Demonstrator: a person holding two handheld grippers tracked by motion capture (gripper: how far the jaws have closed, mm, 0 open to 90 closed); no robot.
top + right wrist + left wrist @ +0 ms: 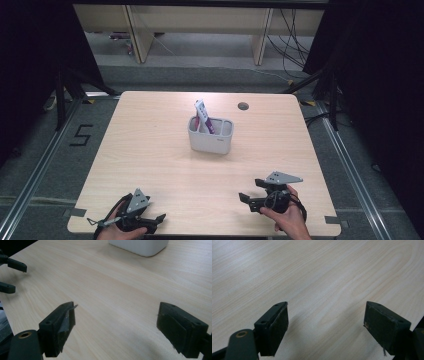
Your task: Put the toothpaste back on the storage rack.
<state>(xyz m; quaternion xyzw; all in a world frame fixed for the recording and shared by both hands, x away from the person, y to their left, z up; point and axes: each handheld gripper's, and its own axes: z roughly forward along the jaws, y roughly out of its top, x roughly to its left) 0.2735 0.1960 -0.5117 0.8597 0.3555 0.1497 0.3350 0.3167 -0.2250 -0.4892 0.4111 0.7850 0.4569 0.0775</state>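
A white holder (210,135) stands upright near the middle of the wooden table (150,160), with a white and purple tube (203,116) leaning out of its left compartment. My left gripper (156,223) rests at the table's near left edge, held in a hand, jaws open and pointing right. In the left gripper view its jaws (325,307) stand wide over bare wood. My right gripper (249,190) sits at the near right, open, pointing left. In the right gripper view its jaws (116,306) are wide apart with nothing between them; the holder's base (138,246) shows ahead, the left gripper (10,275) far left.
A round cable hole (243,106) sits in the table's far right part. Dark curtains flank the table, and a floor marking "5" (81,135) lies to the left. Desk legs and cables stand beyond the far edge.
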